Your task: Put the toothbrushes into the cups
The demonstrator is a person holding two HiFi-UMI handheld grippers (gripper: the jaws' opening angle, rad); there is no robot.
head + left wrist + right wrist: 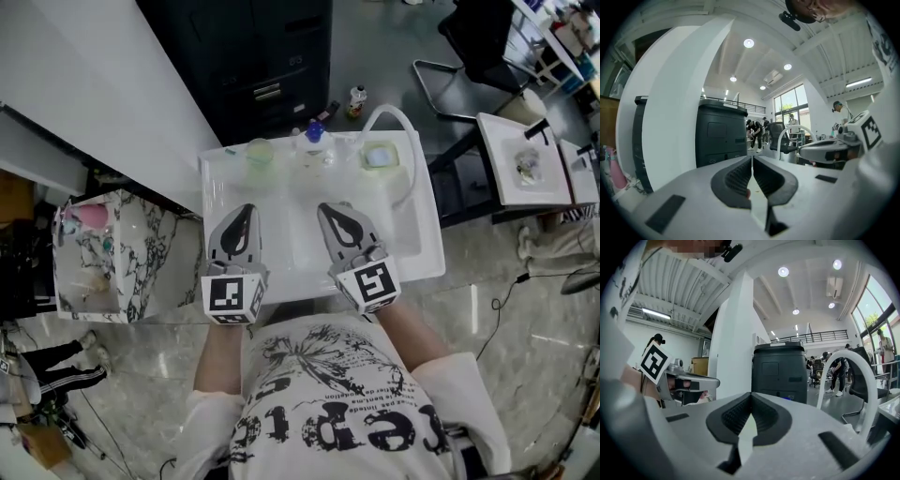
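Toothbrushes: none can be made out in any view, so whether they already stand in the cups or lie elsewhere cannot be told. A green cup (260, 152) and a pale cup (380, 156) stand upright at the upper edge of the white counter (427, 253), either side of a blue-capped bottle (315, 137) and just beside the arched faucet (398, 117), probably to keep them clear of the basin. The left claw (246, 214) and right claw (330, 214) hang side by side over the basin's lower half, aimed at the cups; both are clenched, pads together, with nothing between them, which suggests a pause between grasps. The cups' contents are too small to read, and both gripper views look over the counter at a dark cabinet (780, 371)
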